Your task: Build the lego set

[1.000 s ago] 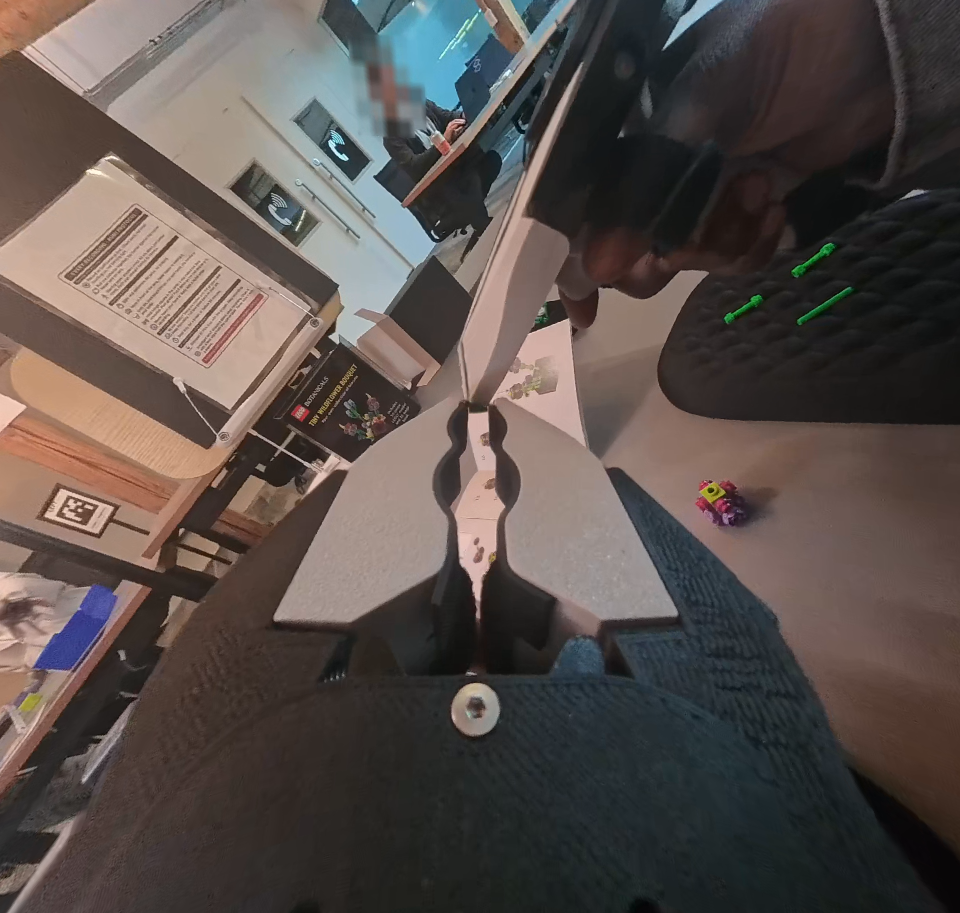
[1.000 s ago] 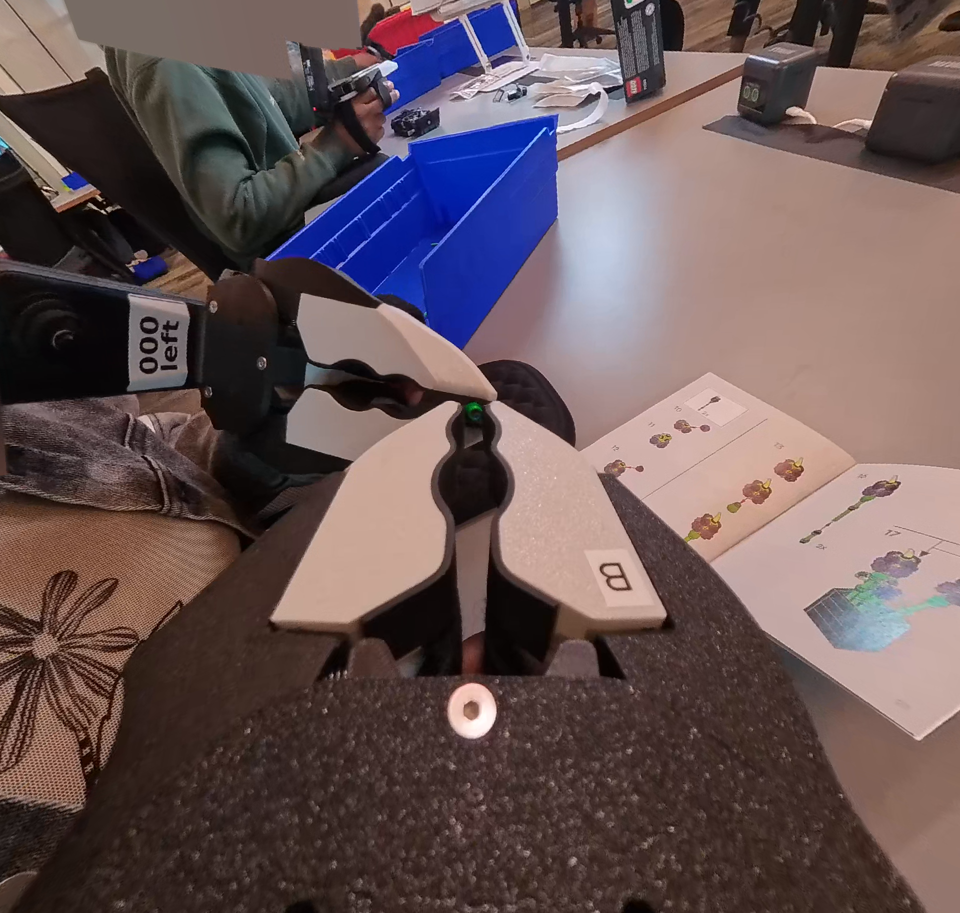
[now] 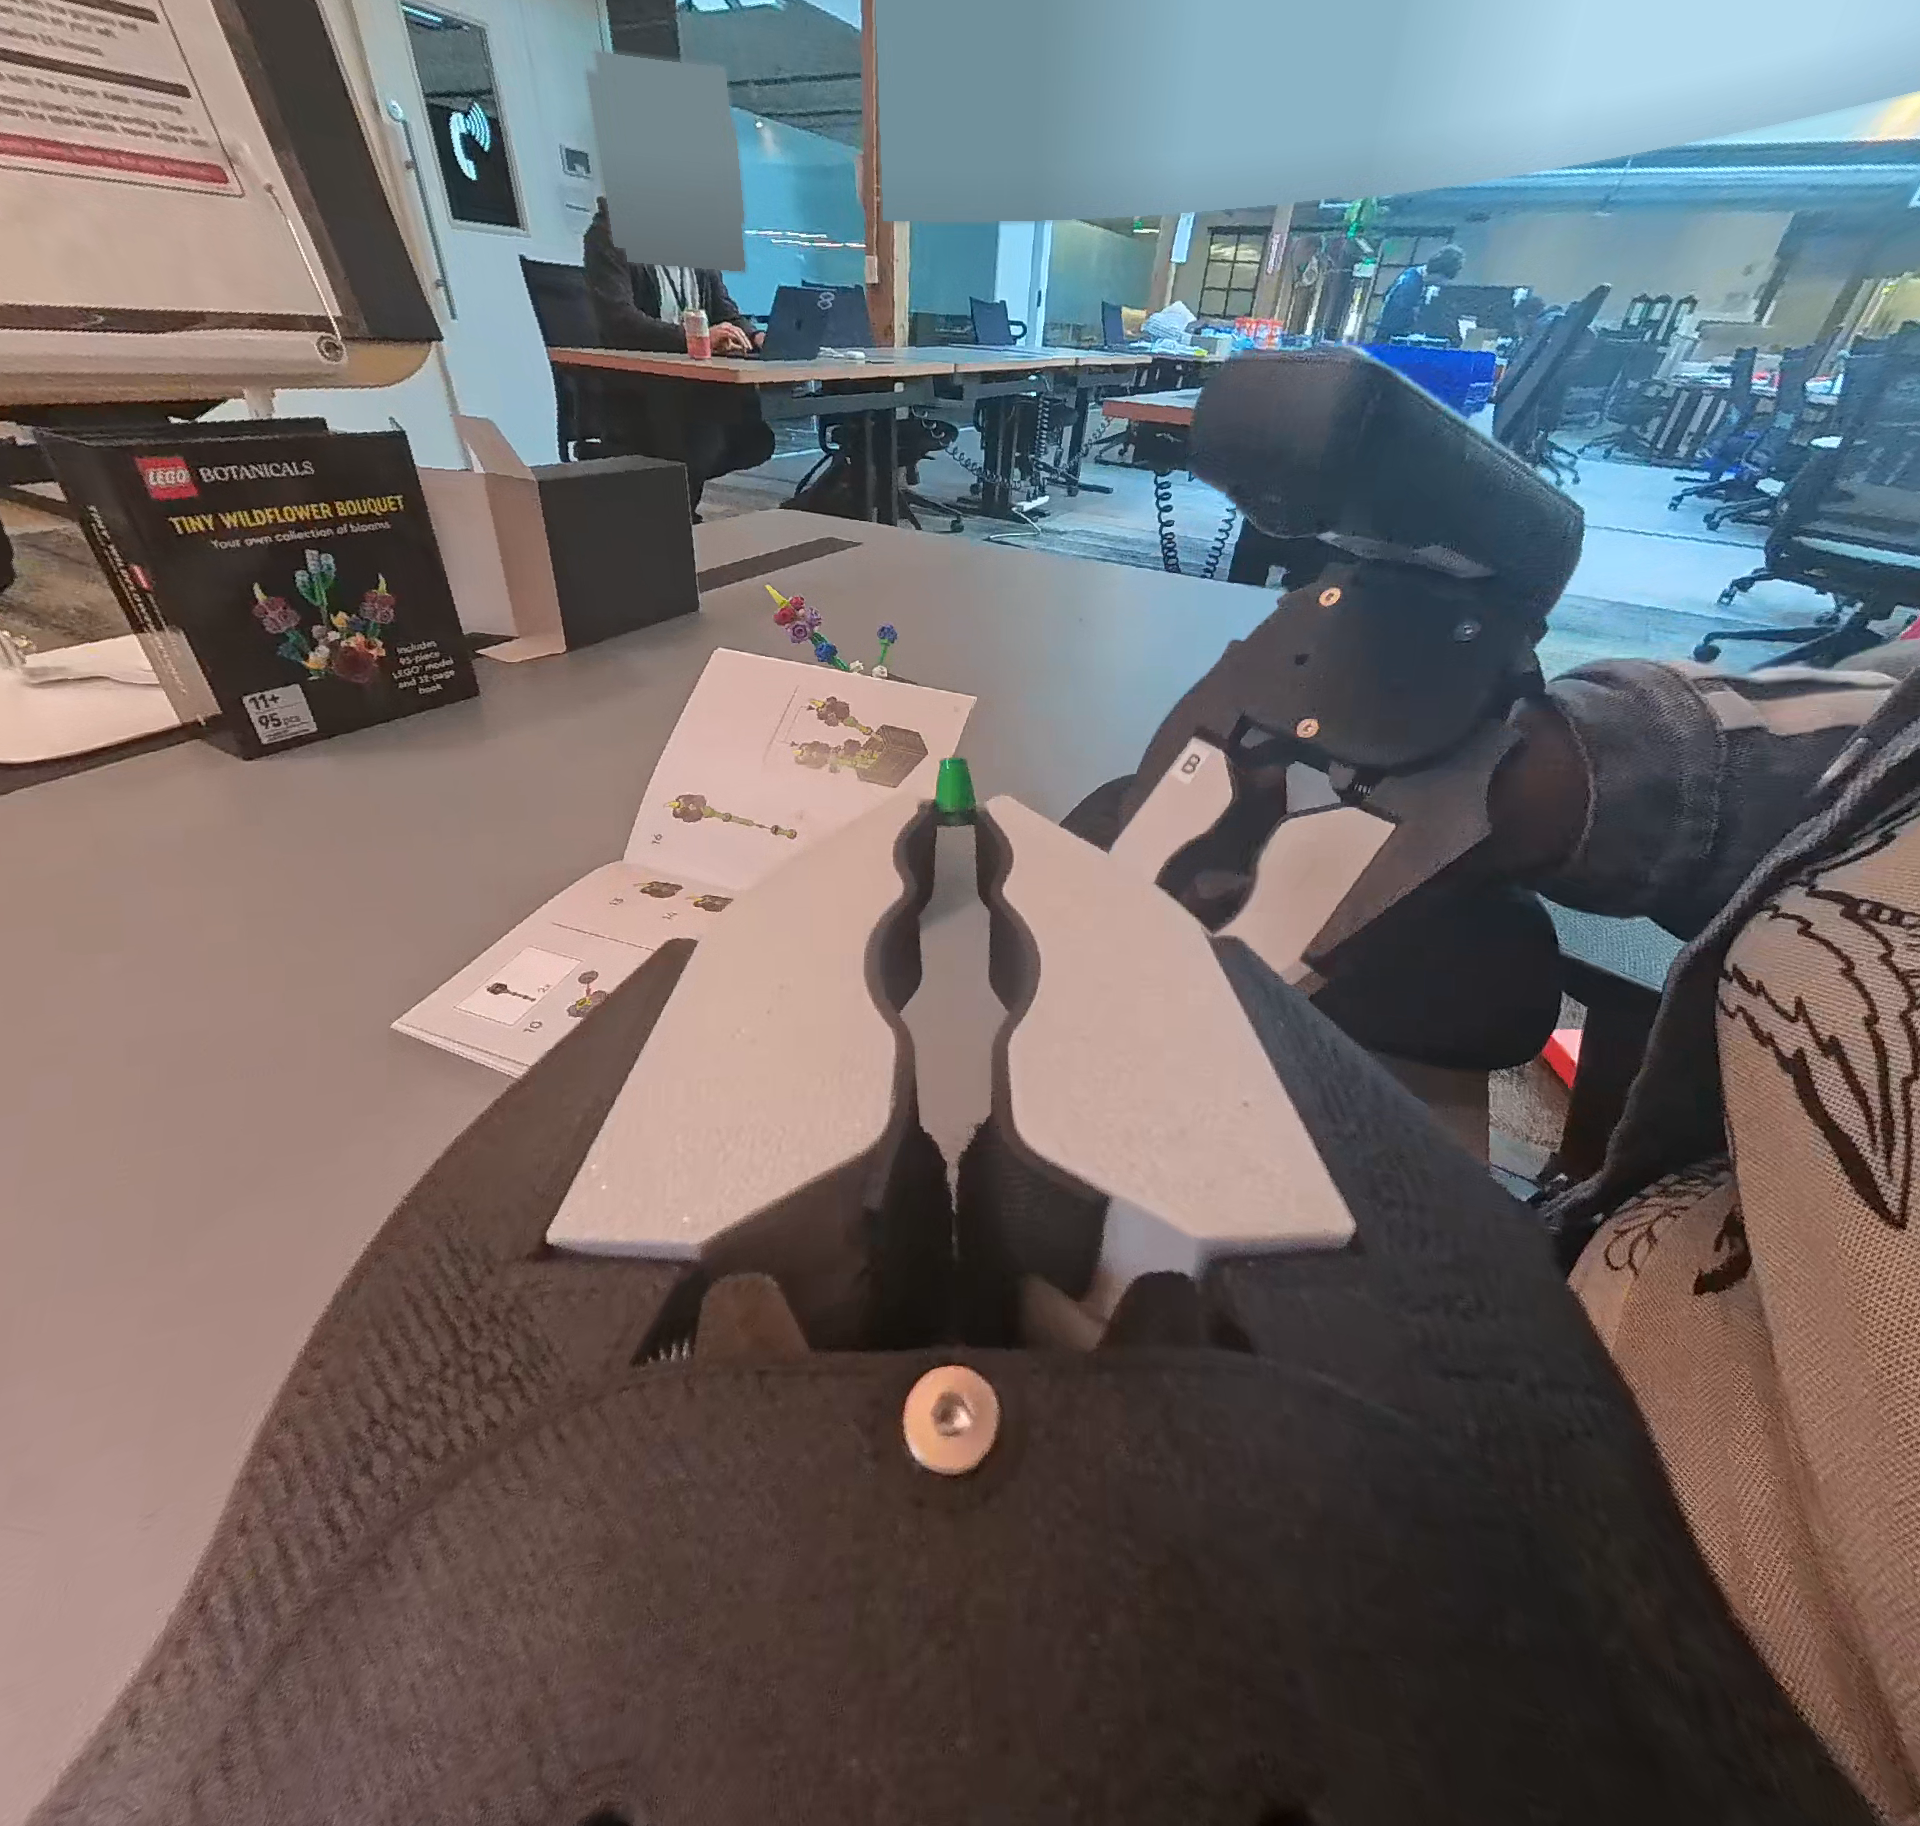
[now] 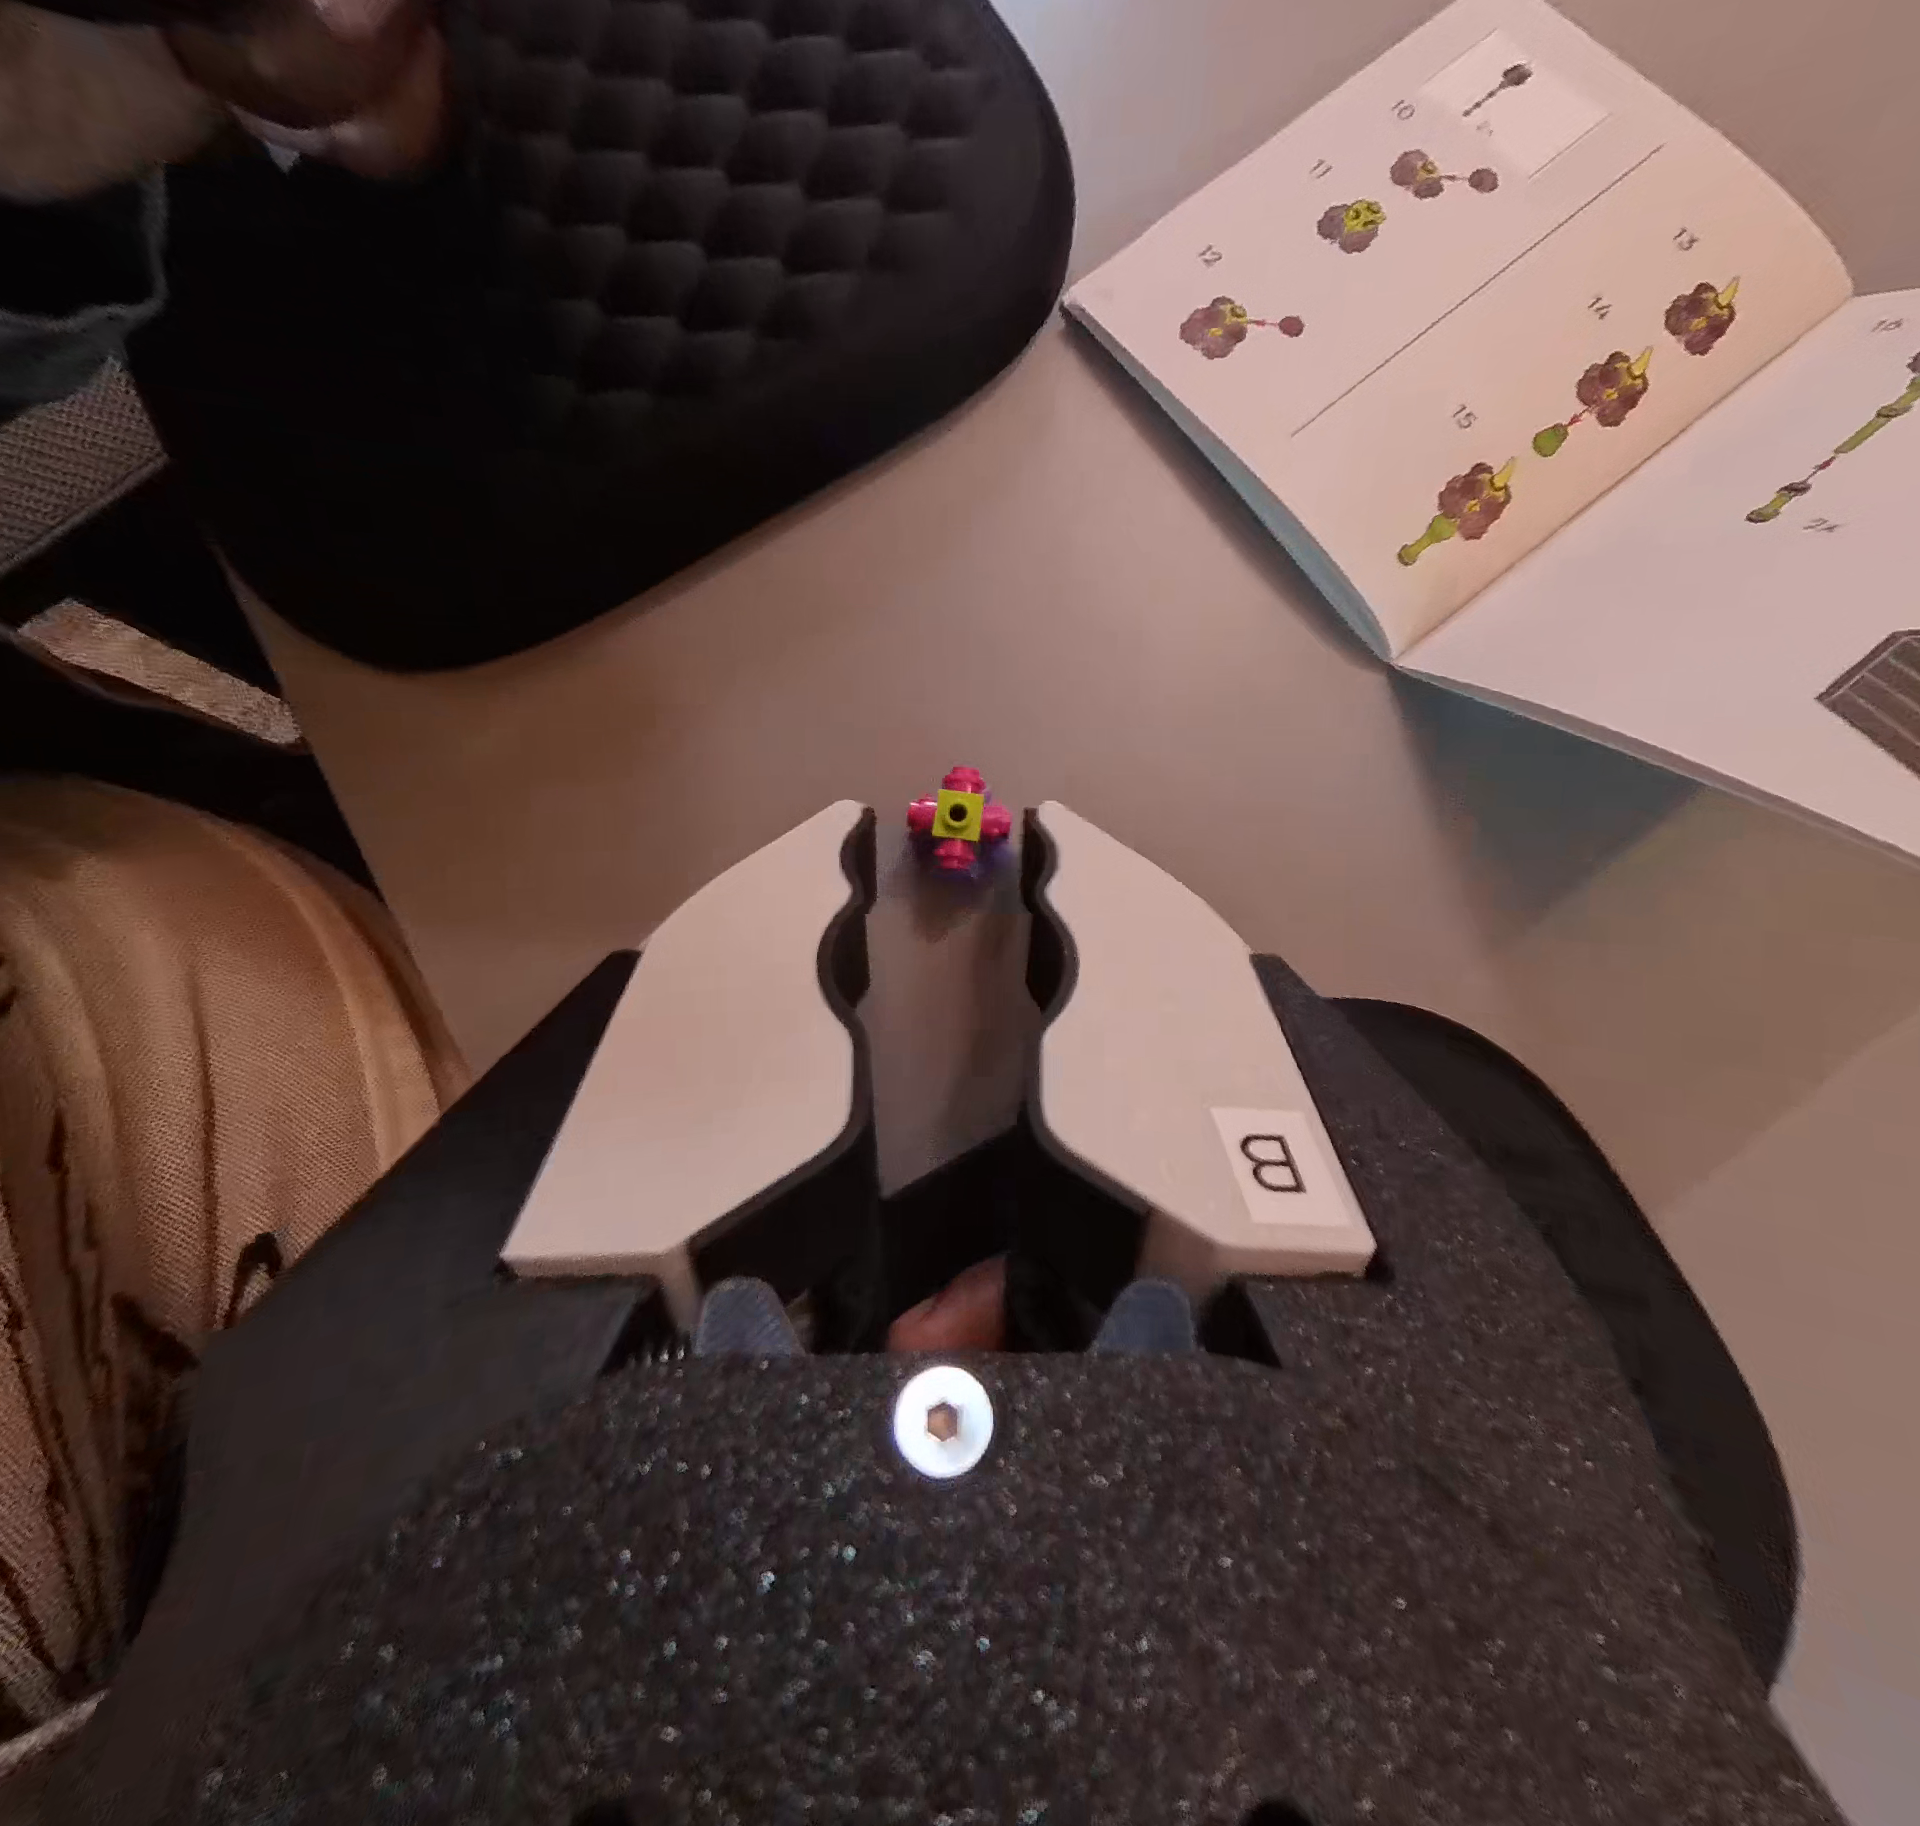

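1. Grey table [image 4: 1195,633] in an open office carries the work.
2. Left tongs [image 3: 954,820] pinch a small green stem piece [image 3: 954,787] at their tips; it stands upright, its long axis running out along the fingers.
3. Right tongs [image 4: 948,841] are spread, tips on either side of a pink flower cluster [image 4: 958,820] with a yellow-green centre lying on the table; it sits right between the tips, not yet gripped. My judgement: the right tongs need only close to take it, and they are the nearer pair.
4. Beyond lie a black quilted pad [image 4: 675,270] and an open instruction booklet [image 4: 1455,322].
5. Farther off stand a black set box [image 3: 281,581] bearing a brand mark and print, and a small finished bouquet [image 3: 821,633]. One right finger carries a letter sticker [image 4: 1273,1163].
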A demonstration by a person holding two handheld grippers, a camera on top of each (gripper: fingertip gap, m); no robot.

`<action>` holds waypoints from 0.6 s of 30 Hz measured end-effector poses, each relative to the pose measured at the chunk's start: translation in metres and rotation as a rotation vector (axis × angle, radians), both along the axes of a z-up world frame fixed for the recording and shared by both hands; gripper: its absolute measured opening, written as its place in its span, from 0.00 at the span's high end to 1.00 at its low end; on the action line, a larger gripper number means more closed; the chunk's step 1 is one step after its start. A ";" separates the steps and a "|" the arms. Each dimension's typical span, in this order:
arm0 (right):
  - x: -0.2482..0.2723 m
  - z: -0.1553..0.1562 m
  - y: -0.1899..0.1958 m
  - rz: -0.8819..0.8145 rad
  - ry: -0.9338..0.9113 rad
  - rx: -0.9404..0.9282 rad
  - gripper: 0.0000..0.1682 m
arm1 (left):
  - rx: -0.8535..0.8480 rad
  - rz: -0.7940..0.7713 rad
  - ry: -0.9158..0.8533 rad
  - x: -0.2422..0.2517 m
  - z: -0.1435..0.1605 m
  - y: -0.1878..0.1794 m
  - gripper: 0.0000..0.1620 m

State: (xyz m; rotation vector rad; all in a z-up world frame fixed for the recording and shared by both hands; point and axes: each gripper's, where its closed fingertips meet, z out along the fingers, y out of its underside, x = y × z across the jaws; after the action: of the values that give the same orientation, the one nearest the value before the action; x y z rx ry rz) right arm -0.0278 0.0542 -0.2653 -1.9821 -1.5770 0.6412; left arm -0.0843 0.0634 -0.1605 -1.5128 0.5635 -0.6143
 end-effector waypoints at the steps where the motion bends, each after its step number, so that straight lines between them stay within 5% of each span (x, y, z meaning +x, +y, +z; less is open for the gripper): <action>1: -0.001 0.000 0.000 -0.011 0.012 -0.008 0.89 | -0.002 -0.001 0.006 0.000 -0.001 0.000 0.97; 7: -0.002 0.013 0.005 -0.032 0.111 -0.063 0.89 | -0.014 -0.017 0.048 0.005 -0.005 0.000 0.98; 13: 0.002 0.083 0.024 -0.087 0.580 -0.311 0.89 | -0.047 -0.050 0.071 0.010 -0.011 0.000 0.96; 18: 0.004 0.109 0.028 -0.081 0.797 -0.488 0.89 | -0.089 -0.093 0.112 0.016 -0.019 -0.001 0.96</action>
State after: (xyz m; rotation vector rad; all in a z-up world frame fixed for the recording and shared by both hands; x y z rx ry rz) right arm -0.0234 0.0823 -0.1559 -1.7212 -0.8917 1.6495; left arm -0.0680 0.0621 -0.1792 -1.6185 0.7034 -0.6365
